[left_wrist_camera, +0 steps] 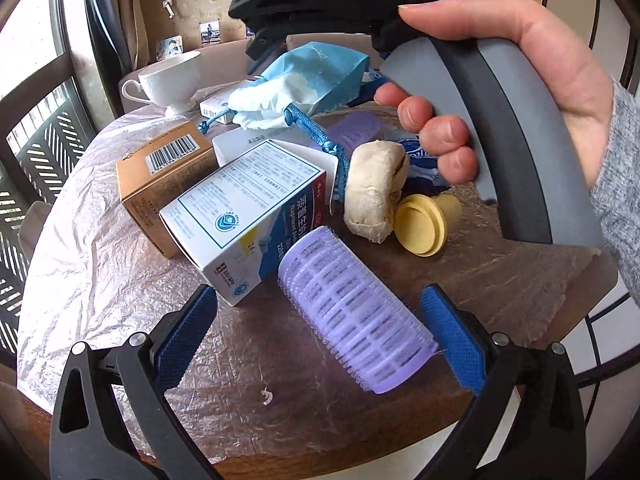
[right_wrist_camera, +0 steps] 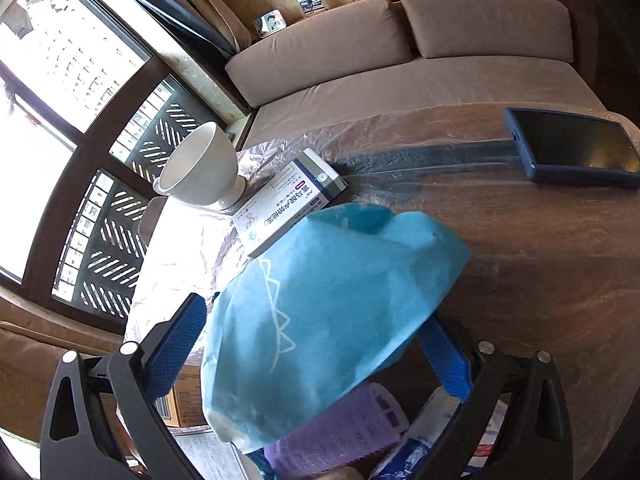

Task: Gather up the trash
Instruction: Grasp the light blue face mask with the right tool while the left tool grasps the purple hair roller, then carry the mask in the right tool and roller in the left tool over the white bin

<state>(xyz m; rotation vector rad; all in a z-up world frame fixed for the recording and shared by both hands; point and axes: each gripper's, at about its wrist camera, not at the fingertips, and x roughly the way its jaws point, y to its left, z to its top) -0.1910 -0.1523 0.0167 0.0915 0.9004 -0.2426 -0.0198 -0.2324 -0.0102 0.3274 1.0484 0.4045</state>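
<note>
We tilt both grippers down over the table [left_wrist_camera: 120, 300]. Our left gripper [left_wrist_camera: 320, 332] is spread around the purple hair roller [left_wrist_camera: 352, 312]; our right gripper [right_wrist_camera: 316, 344] gapes astride the blue bag [right_wrist_camera: 320, 300].

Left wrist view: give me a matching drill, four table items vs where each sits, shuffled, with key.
Items:
1. purple hair roller
2. white teacup
3. yellow plastic cap
4. barcode carton

Places:
A. far edge of table, near window
B. between the left gripper's open fingers
C. right of the beige bread lump
D. left of the blue-and-white medicine box

Pairs: 1-B, 2-A, 3-C, 4-D
</note>
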